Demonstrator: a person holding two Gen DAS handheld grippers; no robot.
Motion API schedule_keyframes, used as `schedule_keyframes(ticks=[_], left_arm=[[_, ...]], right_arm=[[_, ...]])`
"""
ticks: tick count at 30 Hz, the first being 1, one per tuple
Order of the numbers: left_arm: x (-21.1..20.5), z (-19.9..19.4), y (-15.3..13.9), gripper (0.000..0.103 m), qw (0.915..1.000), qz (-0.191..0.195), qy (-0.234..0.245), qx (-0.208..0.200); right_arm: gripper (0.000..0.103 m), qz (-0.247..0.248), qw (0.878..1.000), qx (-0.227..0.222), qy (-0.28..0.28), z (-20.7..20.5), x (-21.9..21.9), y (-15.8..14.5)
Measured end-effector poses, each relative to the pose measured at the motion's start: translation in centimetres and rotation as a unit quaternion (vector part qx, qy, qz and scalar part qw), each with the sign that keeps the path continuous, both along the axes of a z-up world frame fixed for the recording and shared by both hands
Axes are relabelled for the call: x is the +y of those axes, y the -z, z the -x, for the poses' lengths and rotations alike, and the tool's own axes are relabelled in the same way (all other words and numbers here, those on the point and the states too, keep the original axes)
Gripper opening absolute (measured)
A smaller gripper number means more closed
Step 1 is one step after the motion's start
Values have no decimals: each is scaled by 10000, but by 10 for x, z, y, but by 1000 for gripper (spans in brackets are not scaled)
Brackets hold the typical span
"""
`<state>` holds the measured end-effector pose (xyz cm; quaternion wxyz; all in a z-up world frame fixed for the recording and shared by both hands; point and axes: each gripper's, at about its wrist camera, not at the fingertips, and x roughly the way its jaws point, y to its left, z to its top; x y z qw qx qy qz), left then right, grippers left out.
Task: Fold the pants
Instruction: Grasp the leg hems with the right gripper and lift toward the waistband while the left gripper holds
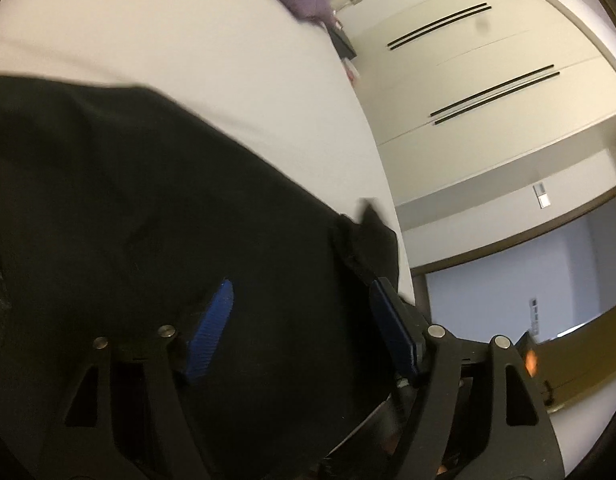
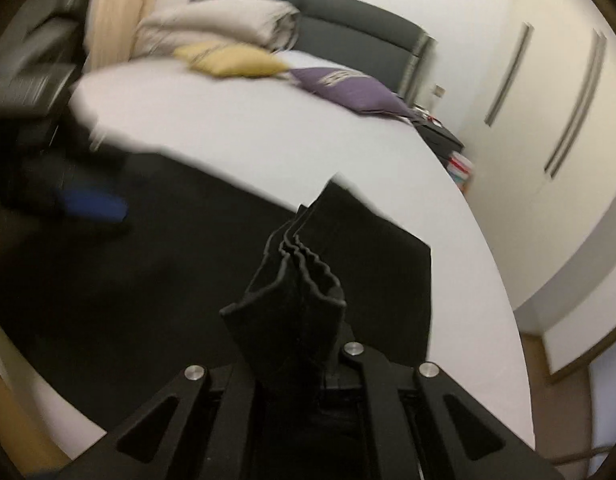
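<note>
Black pants [image 1: 120, 184] lie spread on a white bed [image 1: 188, 32]. In the left wrist view my left gripper [image 1: 304, 300] is open, its blue pads [image 1: 214, 320] wide apart just above the black cloth near the bed's right edge. In the right wrist view my right gripper [image 2: 296, 316] is shut on a bunched, pleated edge of the pants [image 2: 296, 280], which stands up between the fingers. The rest of the pants [image 2: 128, 280] lie flat on the bed [image 2: 268, 132]. The left gripper shows blurred at the far left [image 2: 92, 204].
A purple cushion [image 2: 348, 90], a yellow cushion [image 2: 232, 60] and a beige rolled blanket [image 2: 228, 24] lie by the dark headboard [image 2: 348, 20]. A dark nightstand [image 2: 440, 136] stands beside the bed. White wardrobe doors [image 1: 468, 80] are to the right.
</note>
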<state>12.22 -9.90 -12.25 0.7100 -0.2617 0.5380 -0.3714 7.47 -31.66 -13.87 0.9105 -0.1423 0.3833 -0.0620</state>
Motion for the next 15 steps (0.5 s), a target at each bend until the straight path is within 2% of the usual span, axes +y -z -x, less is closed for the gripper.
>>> schedule_keyframes(ticks=[4,9,15], left_arm=[[-10,-5,9,75,9991,228,80,352],[-42,-19,10,75,9955,464,450,696],[-68,-29,4,75,9932,356,843,722]], right_arm=[[5,161,9999,-32,-5,2,2,3],[4,576,9980,-226,-132,6,13,-2],[5,887,9952,-229,-342,12,27,3]])
